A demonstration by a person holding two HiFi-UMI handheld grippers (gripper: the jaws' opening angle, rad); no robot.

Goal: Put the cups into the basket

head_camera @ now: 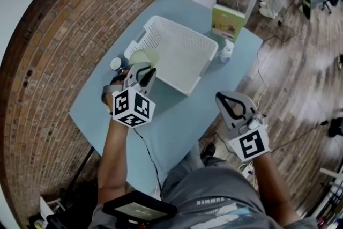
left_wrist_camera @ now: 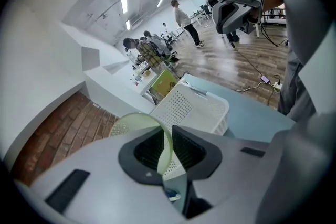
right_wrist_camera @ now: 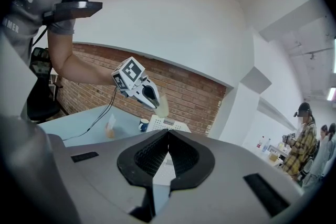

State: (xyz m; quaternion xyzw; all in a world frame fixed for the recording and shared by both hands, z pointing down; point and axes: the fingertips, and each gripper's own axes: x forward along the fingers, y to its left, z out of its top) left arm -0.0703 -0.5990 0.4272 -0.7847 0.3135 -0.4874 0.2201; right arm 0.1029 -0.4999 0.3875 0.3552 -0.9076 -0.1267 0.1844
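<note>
Head view: blue table (head_camera: 174,120), brick wall (head_camera: 64,24); left claw (head_camera: 146,70) clasps cup (head_camera: 141,57); right claw (head_camera: 224,98) clenched.

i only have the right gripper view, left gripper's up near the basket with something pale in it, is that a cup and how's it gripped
Observer: Yes, it's a pale green cup. The left gripper view shows the left gripper clamped on the cup's wall, with one jaw inside the cup and one outside.
Operator: anything in the basket so far
Observer: The head view looks down into the white basket, and no cup lies in it.
Operator: is the cup over the basket
Observer: Only partly. In the head view it lines up with the basket's left rim, not its middle.
</note>
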